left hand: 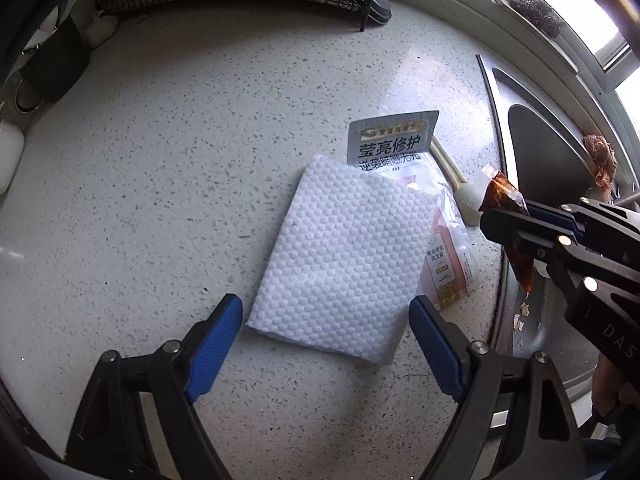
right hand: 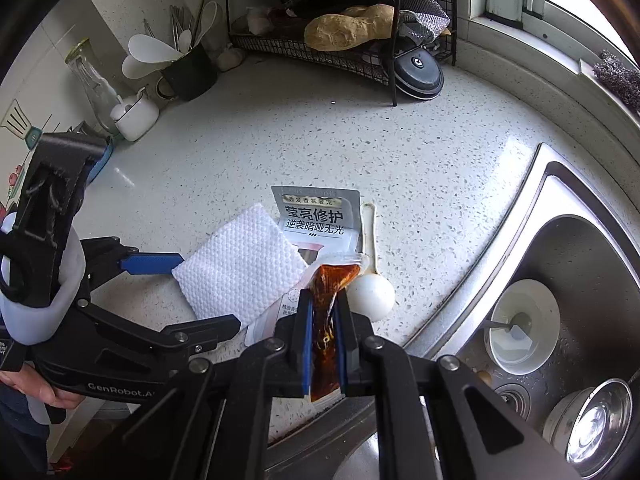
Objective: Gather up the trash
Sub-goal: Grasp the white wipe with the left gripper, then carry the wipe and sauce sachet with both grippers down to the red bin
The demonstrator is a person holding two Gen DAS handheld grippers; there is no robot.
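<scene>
Between the spread blue fingers of the left gripper (left hand: 326,346) lies the near edge of a folded white paper towel (left hand: 344,256) — the pads stand on either side of it without touching, and nothing is pinched. The towel rests flat on the speckled counter (left hand: 180,140). Beyond the fingertips, half under the towel's far edge, lies a grey sachet (left hand: 390,142) with printed lettering, and beside it, past the right fingertip, a pink-and-white sachet (left hand: 448,268). A white spoon (right hand: 370,290) lies just past these, its bowl near the sink rim (right hand: 536,184).

The right gripper (right hand: 324,336) has its fingers pressed together on a brown sauce packet (right hand: 328,308), which stands up between the pads and pokes out beyond their tips. To the right of these fingers, down in the sink, sit a white bowl (right hand: 524,328) and a steel bowl (right hand: 592,424).
</scene>
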